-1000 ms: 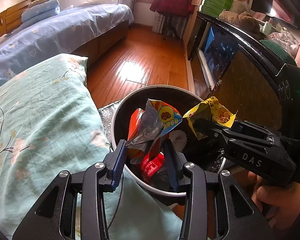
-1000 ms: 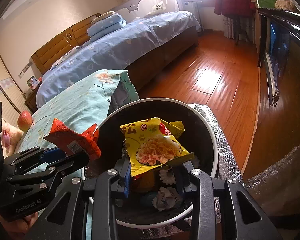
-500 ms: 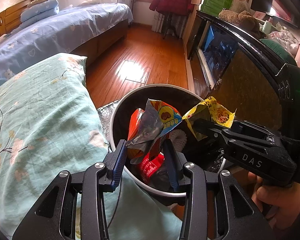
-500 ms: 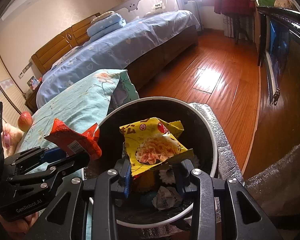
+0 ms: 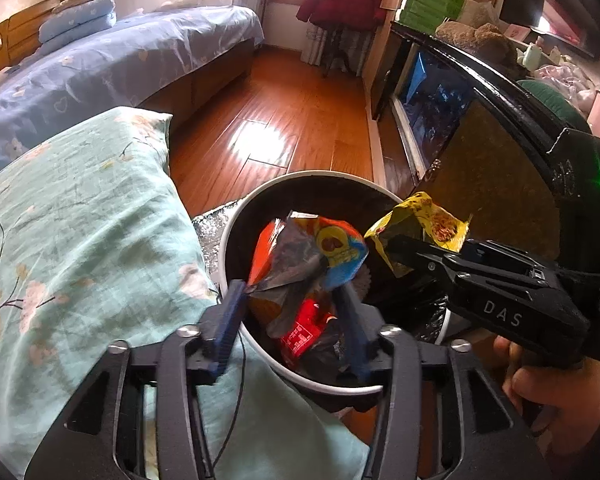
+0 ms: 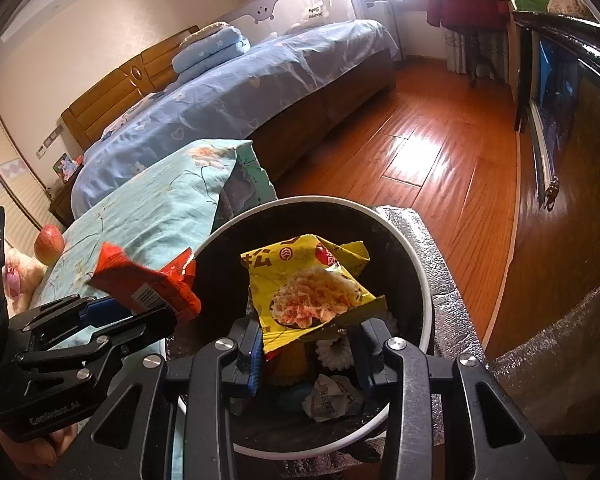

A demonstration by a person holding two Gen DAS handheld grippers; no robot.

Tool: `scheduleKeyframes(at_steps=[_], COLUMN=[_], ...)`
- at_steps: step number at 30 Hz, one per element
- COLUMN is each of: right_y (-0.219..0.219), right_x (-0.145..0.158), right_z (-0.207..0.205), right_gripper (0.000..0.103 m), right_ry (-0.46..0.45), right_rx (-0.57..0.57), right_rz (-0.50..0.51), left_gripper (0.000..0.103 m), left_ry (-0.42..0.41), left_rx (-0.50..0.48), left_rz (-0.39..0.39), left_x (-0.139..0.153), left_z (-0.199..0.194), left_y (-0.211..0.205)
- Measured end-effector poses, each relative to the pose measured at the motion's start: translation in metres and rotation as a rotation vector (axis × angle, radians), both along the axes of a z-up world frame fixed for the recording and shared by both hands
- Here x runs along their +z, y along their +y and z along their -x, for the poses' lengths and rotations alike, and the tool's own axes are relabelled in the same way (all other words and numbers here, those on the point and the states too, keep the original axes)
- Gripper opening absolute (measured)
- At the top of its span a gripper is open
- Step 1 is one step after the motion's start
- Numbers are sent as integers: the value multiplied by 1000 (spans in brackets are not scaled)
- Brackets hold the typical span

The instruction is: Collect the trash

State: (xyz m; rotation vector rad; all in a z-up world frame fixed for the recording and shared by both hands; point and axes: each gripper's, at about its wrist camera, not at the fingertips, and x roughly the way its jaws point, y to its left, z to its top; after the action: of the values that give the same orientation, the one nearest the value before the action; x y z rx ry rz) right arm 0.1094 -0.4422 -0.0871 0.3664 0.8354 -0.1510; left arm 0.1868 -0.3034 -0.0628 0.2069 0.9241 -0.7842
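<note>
Left wrist: left gripper [image 5: 290, 312] pinches the orange wrapper [image 5: 300, 256] above the bin [image 5: 236, 224]; release it squarely over the opening. Right wrist: right gripper [image 6: 308, 350] grips the yellow wrapper [image 6: 304, 284] above the bin's middle; open fully

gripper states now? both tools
Left tool: shut on the orange-and-blue snack wrapper, over the trash bin.
Right tool: shut on the yellow snack wrapper, over the bin.
</note>
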Motion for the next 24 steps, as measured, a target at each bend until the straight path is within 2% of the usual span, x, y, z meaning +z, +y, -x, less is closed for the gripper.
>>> scheduleKeyframes(at_steps=[3,5,10,16,18,22,24], right_y=[-4,-5,2,24,38,70,87], right_x=[1,3,6,16,21,30,34], right_z=[2,2,7,18,24,39,45], right_gripper=[43,56,56,65,66,77,77], right_ry=[-3,-9,-20,-62,-85,-142,-169], right_rx=[-15,-22,-27,-14,-4,13,28], right_rz=[-15,-21,-23,-36,-38,-47,-47], left_gripper=[60,60,65,67,69,73,76], left_ry=[-7,-4,5,-17,-38,-84,-119], left_rx=[12,20,53,139,176,267,309], left_rz=[13,22,57,123,141,174,175], left_x=[3,5,8,15,19,27,29], left_z=[0,0,5,23,31,45,55], left_y=[6,11,35,91,114,160,179])
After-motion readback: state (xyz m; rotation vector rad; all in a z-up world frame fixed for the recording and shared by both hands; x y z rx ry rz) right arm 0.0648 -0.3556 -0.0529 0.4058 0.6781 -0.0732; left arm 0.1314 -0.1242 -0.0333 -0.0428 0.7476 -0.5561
